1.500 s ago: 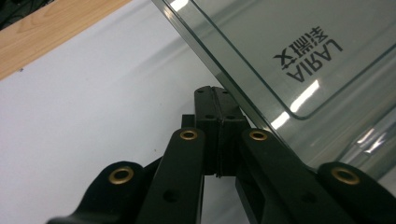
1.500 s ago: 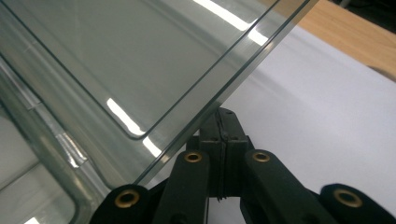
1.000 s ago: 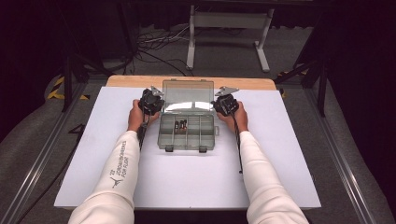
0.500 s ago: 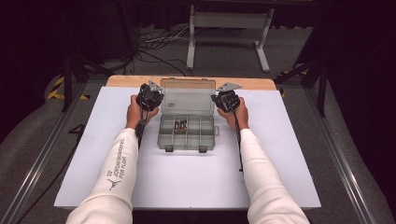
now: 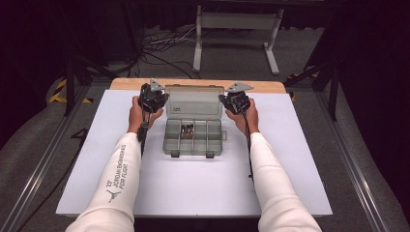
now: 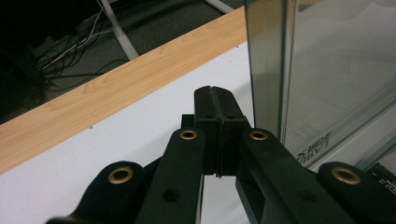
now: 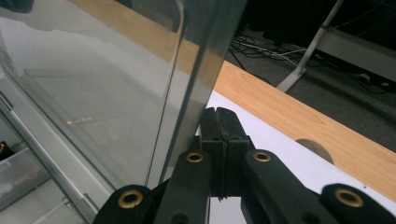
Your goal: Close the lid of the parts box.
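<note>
A clear grey plastic organizer box (image 5: pixel 169 145) sits in the middle of the white table, its lid (image 5: pixel 194 102) standing up at the back. One compartment holds a few small dark and orange items (image 5: pixel 186 129). My left gripper (image 5: pixel 163 99) is shut with nothing in it, right beside the lid's left edge. My right gripper (image 5: pixel 225 100) is also shut on nothing, at the lid's right edge. In the left gripper view the closed tips (image 6: pixel 216 93) sit just left of the lid (image 6: pixel 336 70). In the right gripper view the closed tips (image 7: pixel 217 114) press close to the lid's edge (image 7: pixel 201 70).
The white table top (image 5: pixel 193 188) has bare room in front of the box and on both sides. A wooden strip (image 5: pixel 270 87) runs along its far edge. Behind it the floor holds cables and a white metal stand (image 5: pixel 237 21).
Both grippers have moved a little farther from the person, up along the sides of the lid. The box and lid have barely shifted.
</note>
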Tool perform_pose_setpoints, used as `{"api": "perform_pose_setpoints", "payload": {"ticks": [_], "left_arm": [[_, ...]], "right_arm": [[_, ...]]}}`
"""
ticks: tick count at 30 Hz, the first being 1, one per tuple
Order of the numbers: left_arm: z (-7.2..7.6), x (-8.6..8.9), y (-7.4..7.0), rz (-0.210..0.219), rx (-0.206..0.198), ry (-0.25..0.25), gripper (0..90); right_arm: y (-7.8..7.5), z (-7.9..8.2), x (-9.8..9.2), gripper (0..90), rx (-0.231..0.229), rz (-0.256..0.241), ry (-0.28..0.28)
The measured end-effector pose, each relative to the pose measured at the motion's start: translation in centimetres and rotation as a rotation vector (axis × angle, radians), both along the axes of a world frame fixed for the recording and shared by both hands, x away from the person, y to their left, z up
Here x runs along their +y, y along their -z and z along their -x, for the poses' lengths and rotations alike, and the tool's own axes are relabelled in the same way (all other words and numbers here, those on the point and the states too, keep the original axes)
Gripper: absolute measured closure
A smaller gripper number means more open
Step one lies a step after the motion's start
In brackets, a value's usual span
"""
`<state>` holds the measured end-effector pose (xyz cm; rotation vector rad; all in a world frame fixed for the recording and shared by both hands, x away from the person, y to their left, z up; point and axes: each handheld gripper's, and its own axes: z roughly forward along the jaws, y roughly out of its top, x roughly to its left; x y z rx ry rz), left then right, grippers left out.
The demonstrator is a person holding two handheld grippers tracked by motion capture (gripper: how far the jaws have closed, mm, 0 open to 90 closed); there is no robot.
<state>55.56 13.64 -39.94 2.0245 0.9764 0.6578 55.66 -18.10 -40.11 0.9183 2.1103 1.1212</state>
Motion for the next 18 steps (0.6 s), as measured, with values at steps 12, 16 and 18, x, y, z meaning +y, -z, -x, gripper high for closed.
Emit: {"api": "perform_pose_setpoints", "payload": {"ticks": [12,16,18], "left_arm": [[0.8,0.1,-1.1,0.015,-0.005,0.0,90.0],[1.1,0.0,-1.4,0.017,-0.005,-0.009,90.0],[1.2,0.0,-1.4,0.009,-0.007,-0.017,90.0]], "right_arm": [[-1.2,0.8,0.0,90.0,-0.012,-0.018,-0.003],[-1.5,1.1,0.0,90.0,-0.011,-0.028,0.002],[-1.6,1.3,0.0,90.0,-0.002,-0.037,0.003]]}}
